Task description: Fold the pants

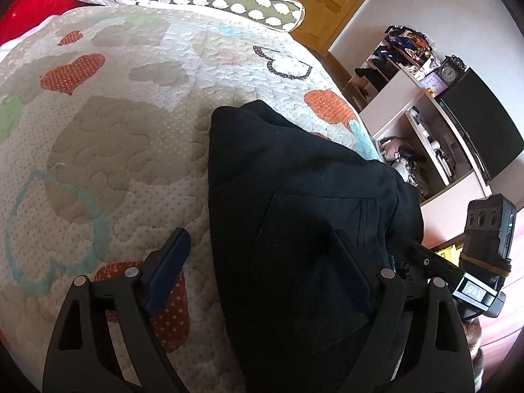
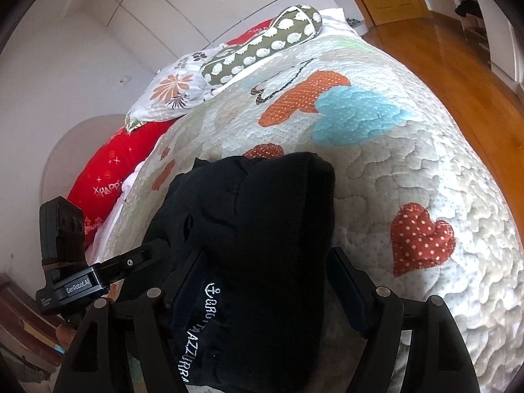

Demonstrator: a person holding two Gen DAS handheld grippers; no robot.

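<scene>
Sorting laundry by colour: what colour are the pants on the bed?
Black pants, with white embroidered lettering; clearest in the right wrist view.

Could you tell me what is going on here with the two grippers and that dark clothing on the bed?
A person with a handheld gripper in each hand is folding black pants on a quilted bed. The pants lie bunched near the bed's edge. The left gripper is open, one finger on the quilt and the other over the fabric near a pocket. The right gripper has its fingers on either side of the end with white lettering, though whether it is gripping is unclear. The fold looks unfinished.
</scene>
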